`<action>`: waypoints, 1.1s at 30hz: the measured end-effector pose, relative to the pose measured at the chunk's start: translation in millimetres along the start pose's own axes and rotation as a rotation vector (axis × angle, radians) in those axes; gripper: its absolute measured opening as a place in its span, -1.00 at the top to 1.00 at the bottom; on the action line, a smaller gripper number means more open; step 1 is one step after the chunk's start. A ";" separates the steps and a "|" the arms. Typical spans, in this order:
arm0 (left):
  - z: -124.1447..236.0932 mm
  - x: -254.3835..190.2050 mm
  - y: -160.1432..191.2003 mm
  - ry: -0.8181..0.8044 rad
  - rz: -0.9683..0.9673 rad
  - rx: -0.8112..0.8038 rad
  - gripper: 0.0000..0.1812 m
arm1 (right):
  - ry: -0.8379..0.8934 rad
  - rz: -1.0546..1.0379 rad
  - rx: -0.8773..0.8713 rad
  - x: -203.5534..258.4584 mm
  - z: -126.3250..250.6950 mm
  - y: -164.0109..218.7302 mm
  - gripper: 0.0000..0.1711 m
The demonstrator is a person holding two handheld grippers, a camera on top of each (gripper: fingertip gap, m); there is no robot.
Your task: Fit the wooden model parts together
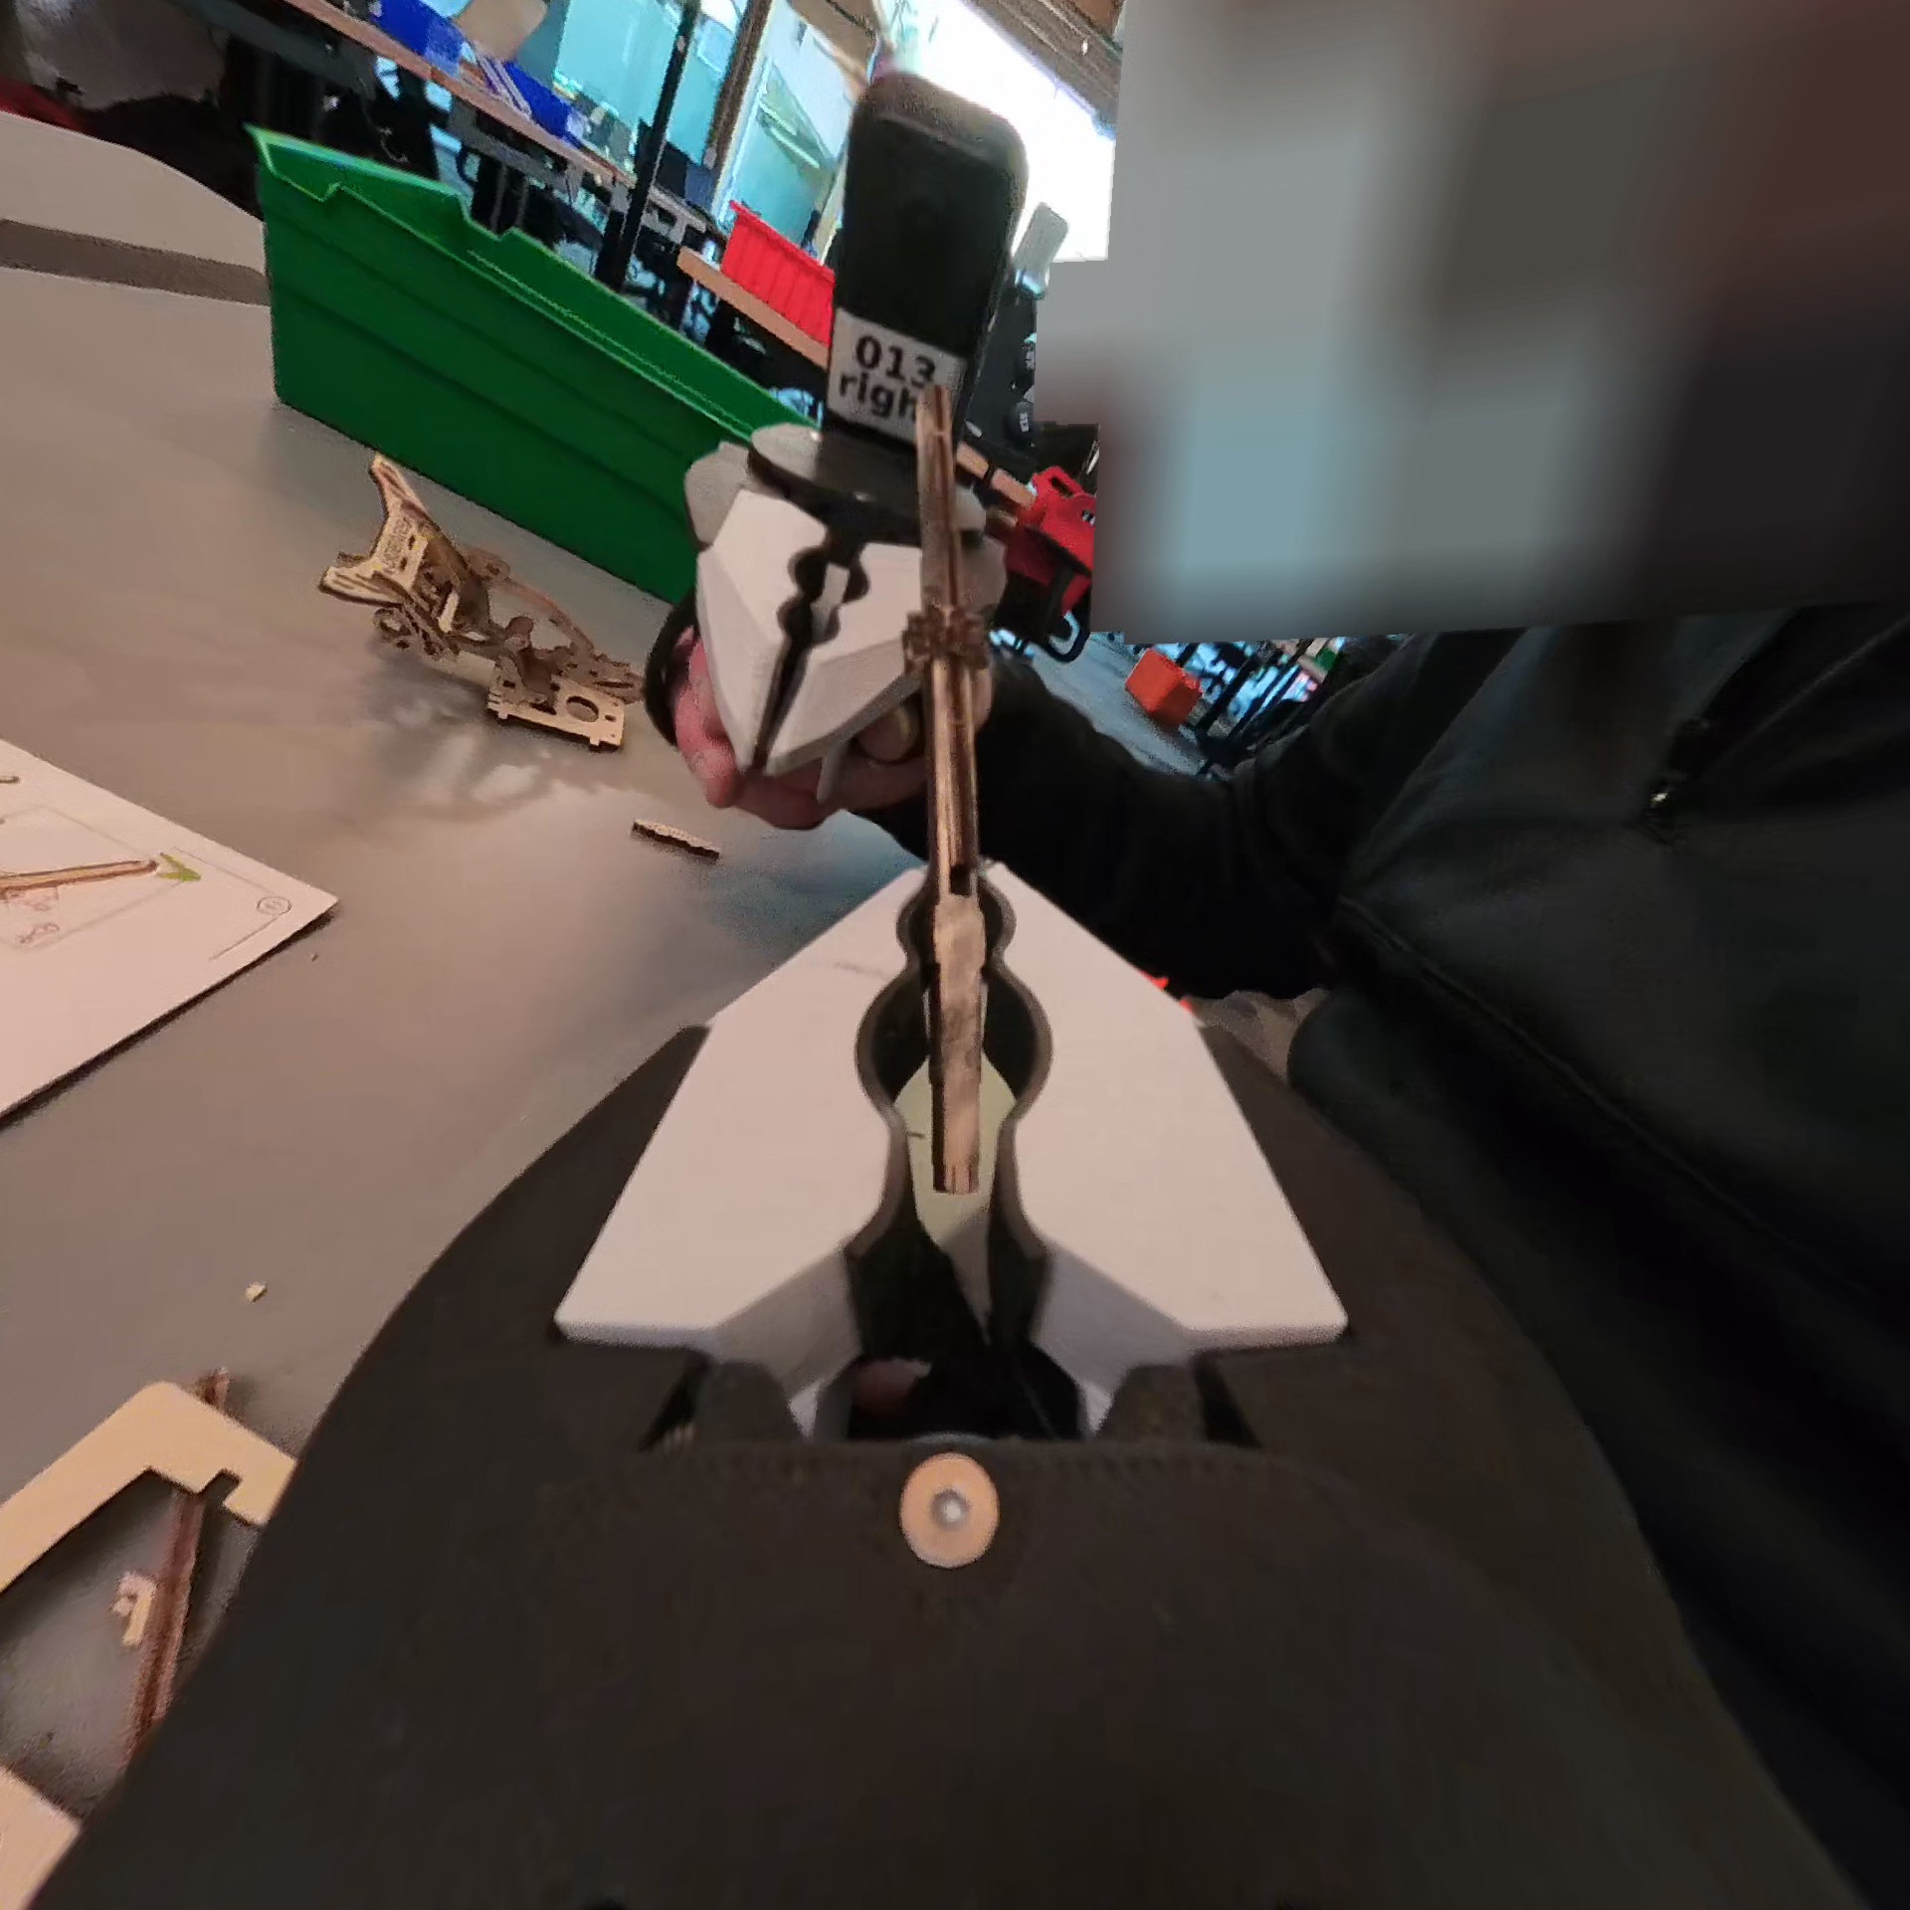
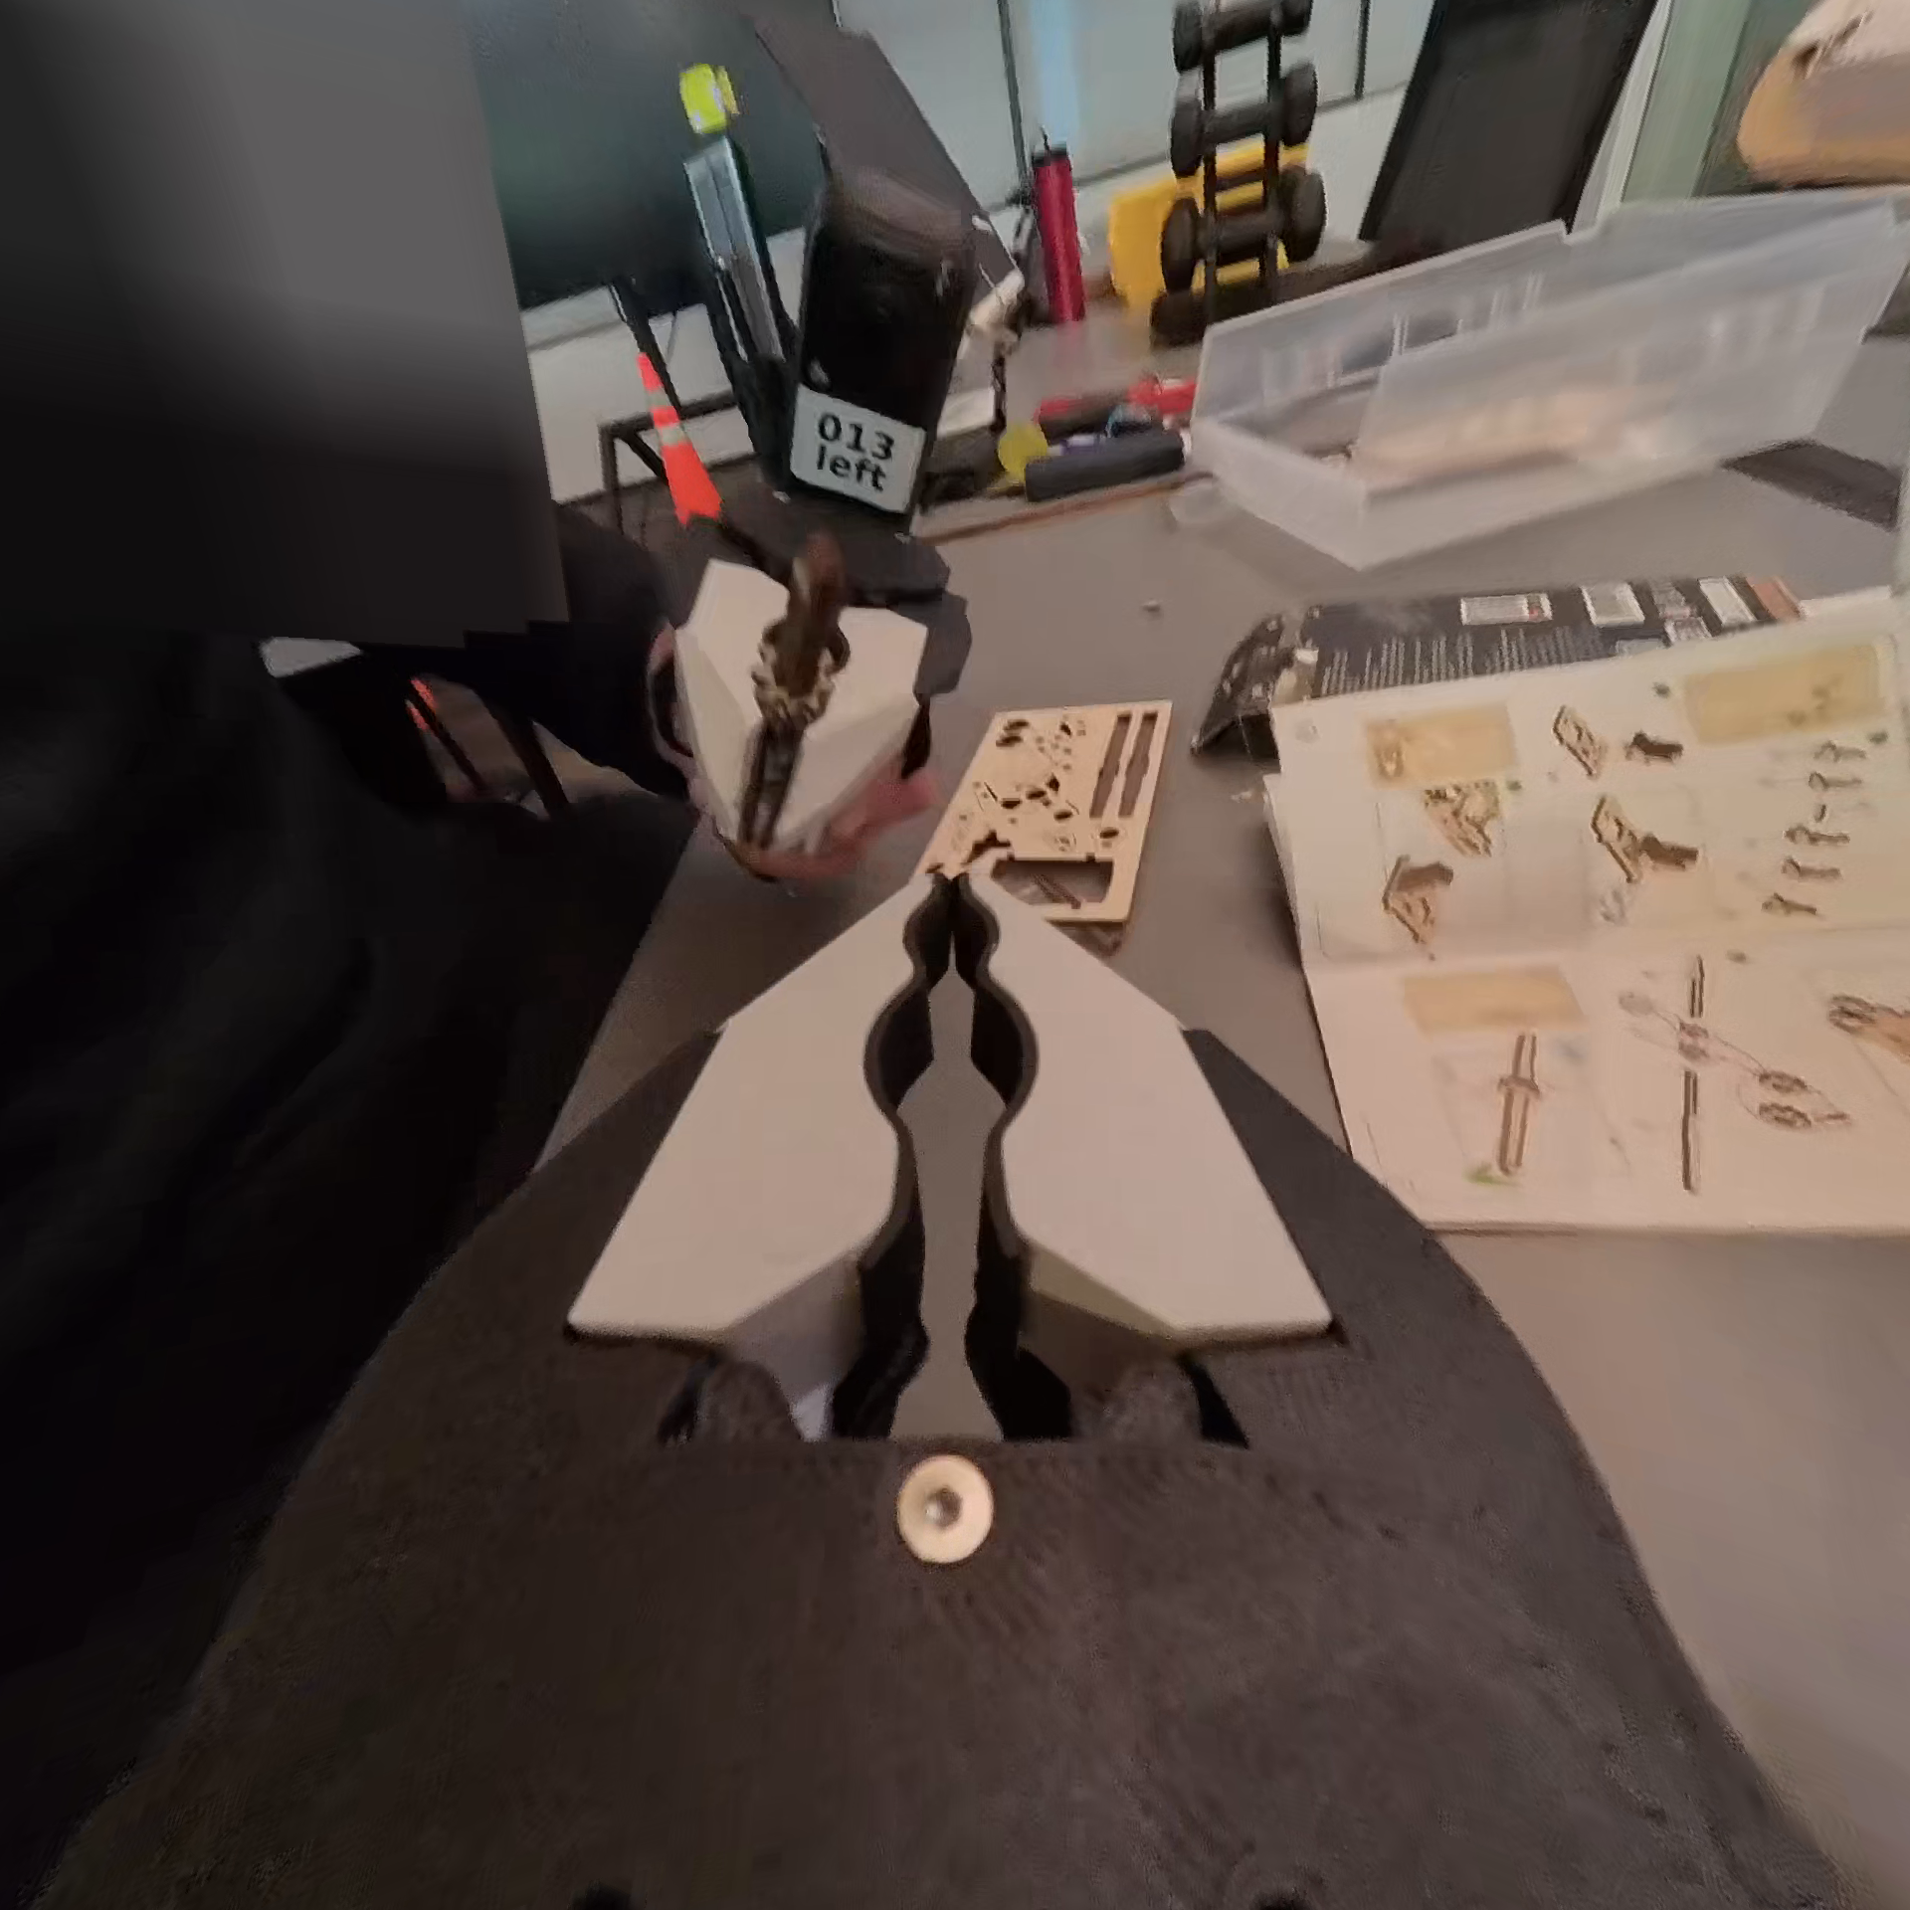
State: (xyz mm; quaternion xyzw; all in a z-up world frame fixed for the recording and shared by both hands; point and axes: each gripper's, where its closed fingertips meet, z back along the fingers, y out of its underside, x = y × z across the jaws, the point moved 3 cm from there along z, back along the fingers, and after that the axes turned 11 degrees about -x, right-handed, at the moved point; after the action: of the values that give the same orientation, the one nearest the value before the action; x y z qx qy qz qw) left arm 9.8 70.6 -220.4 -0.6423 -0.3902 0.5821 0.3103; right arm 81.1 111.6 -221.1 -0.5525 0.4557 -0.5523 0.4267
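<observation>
My left gripper (image 1: 956,879) is shut on a long thin wooden model part (image 1: 951,724). The part stands upright between the white fingers (image 1: 806,1085) and reaches well above the tips, with a small toothed piece around its middle. In the right wrist view the left gripper (image 2: 760,827) shows at the left with the same part (image 2: 796,661) in its grasp, held above the table edge. My right gripper (image 2: 951,891) is shut, its tips touching, and I see nothing between them. In the left wrist view it (image 1: 765,760) hangs just left of the wooden part, tips pointing down.
A partly built wooden model (image 1: 465,610) and a small loose wooden piece (image 1: 677,837) lie on the grey table (image 1: 413,1034). A green bin (image 1: 465,341) stands behind. A punched wooden sheet (image 2: 1065,806), an instruction booklet (image 2: 1602,930) and a clear plastic box (image 2: 1499,393) lie to the right. The grippers' ends are close to 5 centimetres from one another.
</observation>
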 end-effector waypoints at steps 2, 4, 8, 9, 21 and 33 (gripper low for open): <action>-0.1 -1.0 0.8 0.007 0.009 0.001 0.97 | -0.018 -0.013 -0.063 1.9 4.3 -10.2 1.00; 0.4 -0.3 0.7 0.017 0.049 -0.019 0.97 | -0.028 -0.035 -0.092 1.4 5.4 -14.1 1.00; 0.1 -0.3 1.5 0.043 0.110 -0.036 0.96 | -0.077 -0.052 -0.131 12.1 -3.3 -19.0 0.90; 0.1 0.2 1.9 0.042 0.115 -0.037 0.96 | -0.084 -0.056 -0.135 13.8 -5.1 -19.4 0.86; -3.8 9.5 13.0 -0.057 -0.131 0.112 0.94 | -0.085 0.150 -0.157 32.2 0.1 -29.4 0.99; 6.5 36.0 10.1 -0.310 -0.651 0.327 0.88 | 0.098 0.857 0.055 63.3 -16.9 -16.1 0.99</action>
State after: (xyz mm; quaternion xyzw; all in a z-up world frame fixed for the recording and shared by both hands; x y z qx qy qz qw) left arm 5.4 96.2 -248.0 -0.3316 -0.5177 0.5977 0.5146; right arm 63.1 54.0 -191.0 -0.2749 0.6488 -0.3626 0.6099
